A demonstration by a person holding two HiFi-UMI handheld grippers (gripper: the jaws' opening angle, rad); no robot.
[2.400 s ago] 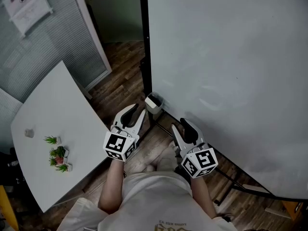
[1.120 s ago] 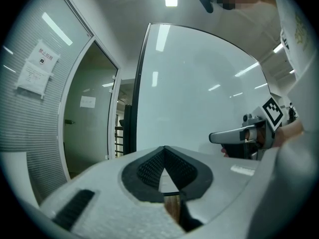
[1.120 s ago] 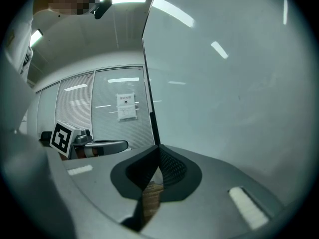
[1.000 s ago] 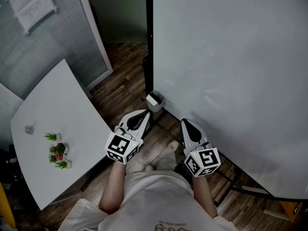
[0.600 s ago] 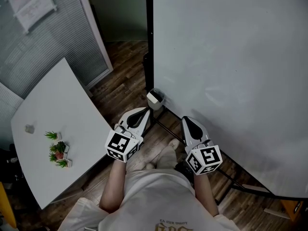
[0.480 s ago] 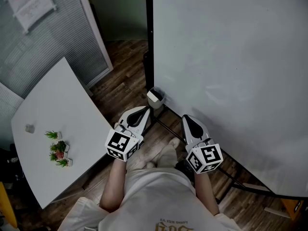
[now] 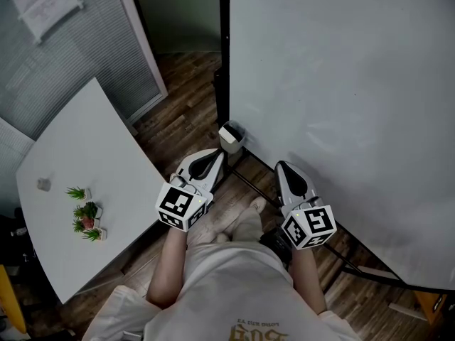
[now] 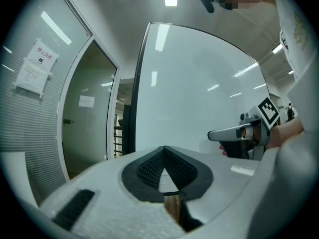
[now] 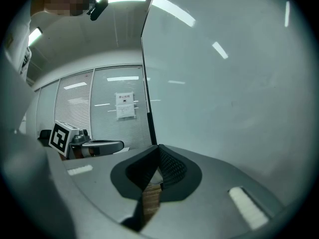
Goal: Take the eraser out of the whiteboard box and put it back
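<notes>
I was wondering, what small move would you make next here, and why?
Probably open the left hand-held gripper and ease it toward the whiteboard box: both it and the right hand-held gripper are shut and empty, and the box, seemingly with the eraser inside, sits just beyond the left tip.

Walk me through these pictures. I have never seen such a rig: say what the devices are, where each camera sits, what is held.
No robot here: a person holds a two-jaw gripper in each hand, the left gripper and the right gripper; the marker cubes belong to them. The head view looks down from the person's head; the two gripper views ride on the grippers and look along their jaws. Both pairs of jaws are shut, holding nothing. Ahead stands a whiteboard with a small white box at its lower corner; something dark in it may be the eraser. At the left, a white table carries small potted plants.
</notes>
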